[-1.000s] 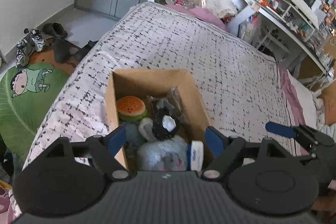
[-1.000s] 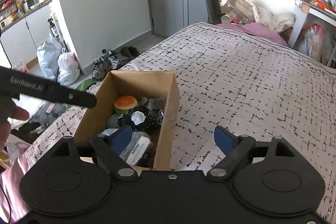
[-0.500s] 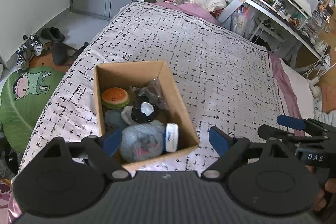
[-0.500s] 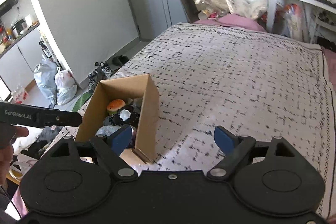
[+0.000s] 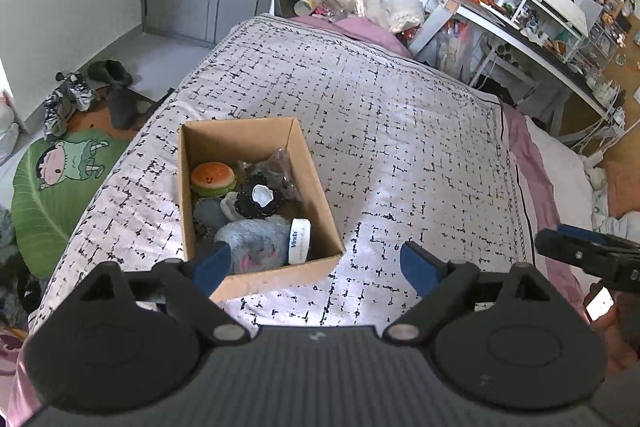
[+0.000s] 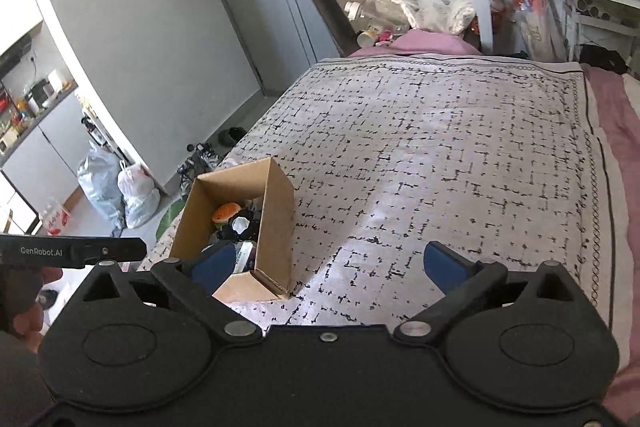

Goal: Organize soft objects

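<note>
A cardboard box [image 5: 316,187] stands on the patterned bedspread [image 5: 400,131] near its left edge. It holds a plush burger [image 5: 212,178], a grey plush [image 5: 252,243], a black scrunchie-like item [image 5: 258,201], a tissue pack [image 5: 300,241] and a clear bag. My left gripper [image 5: 316,267] is open and empty, held above and behind the box's near end. My right gripper [image 6: 332,263] is open and empty, to the right of the box [image 6: 276,223]. The right gripper shows at the right edge of the left wrist view [image 5: 588,251].
Shoes [image 5: 72,99] and a green cartoon mat [image 5: 52,183] lie on the floor left of the bed. A cluttered desk with shelves [image 5: 520,7] stands at the far right. Plastic bags [image 6: 120,191] sit on the floor by the wall.
Both grippers have drawn back and up from the box, so it looks smaller and farther. Both stay open and empty. The box contents have not moved.
</note>
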Demonstrator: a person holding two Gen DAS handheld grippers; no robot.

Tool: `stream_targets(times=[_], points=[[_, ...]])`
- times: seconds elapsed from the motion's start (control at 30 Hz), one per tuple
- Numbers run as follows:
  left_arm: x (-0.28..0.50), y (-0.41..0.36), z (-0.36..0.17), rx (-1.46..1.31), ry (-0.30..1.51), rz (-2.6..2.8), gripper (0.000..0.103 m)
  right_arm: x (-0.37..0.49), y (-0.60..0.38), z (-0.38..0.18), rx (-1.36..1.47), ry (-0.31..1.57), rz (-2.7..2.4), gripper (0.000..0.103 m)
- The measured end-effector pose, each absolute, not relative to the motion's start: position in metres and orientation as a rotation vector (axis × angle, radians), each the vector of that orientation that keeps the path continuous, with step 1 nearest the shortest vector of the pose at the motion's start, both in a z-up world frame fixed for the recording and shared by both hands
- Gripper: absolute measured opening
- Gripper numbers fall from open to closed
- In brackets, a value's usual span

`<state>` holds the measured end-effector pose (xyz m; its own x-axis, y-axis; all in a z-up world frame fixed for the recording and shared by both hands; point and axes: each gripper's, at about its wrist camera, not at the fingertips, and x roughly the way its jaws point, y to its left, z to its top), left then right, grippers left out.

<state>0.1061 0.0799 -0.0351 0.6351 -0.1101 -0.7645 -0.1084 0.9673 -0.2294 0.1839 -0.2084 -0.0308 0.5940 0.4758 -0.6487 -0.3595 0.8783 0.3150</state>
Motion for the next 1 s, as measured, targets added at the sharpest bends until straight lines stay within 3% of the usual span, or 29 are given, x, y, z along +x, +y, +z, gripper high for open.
stream_targets(times=[0.5,1.0], points=[[0.067,0.058,-0.003,-0.285,0.830,0.044,0.103,0.150,-0.237,0.007,0.124,0.767,0.558,0.103],[0.036,0.035,0.016,-0.198,0.793,0.042,0.103,0.117,-0.237,0.020,0.120,0.729,0.580,0.103]])
